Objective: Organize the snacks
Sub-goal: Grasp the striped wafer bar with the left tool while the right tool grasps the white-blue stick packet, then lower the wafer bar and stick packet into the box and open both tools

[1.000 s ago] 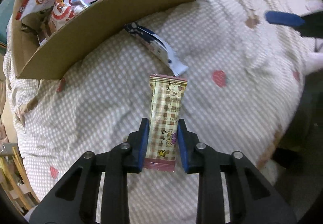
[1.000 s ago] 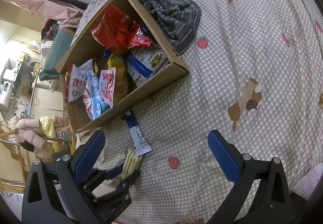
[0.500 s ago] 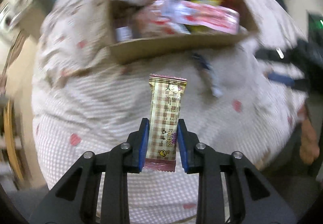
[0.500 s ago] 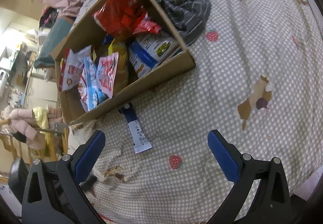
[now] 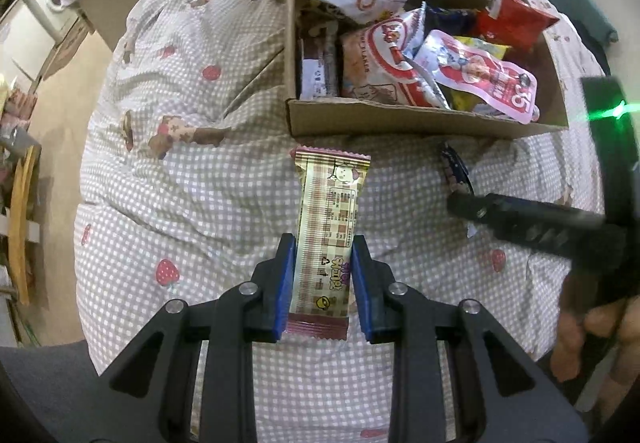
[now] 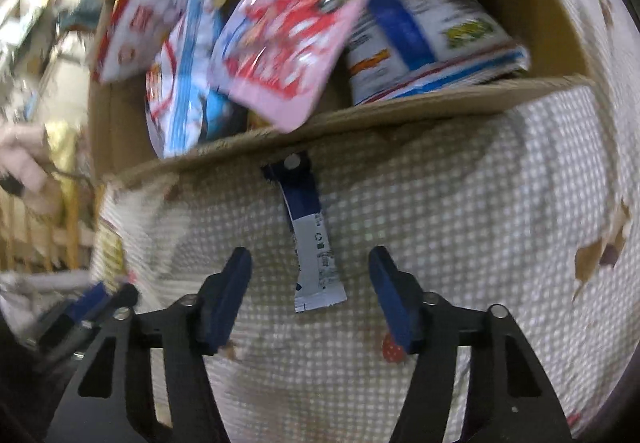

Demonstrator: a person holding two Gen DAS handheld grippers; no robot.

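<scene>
My open right fingers (image 6: 310,293) straddle the blue-and-white packet (image 6: 310,239), its length pointing toward the box (image 6: 360,111), while my left fingers (image 5: 322,283) clamp the plaid bar (image 5: 326,231).

Right wrist view motion-blurred: print on packets in cardboard box (image 6: 360,115) unreadable. Blue-white sachet (image 6: 310,239) text too small to read. Left wrist view: right gripper (image 5: 532,219) blurred at 3 o'clock, covering sachet's lower end; fingers out of sight. Box far corner cut off at 12 o'clock.
</scene>
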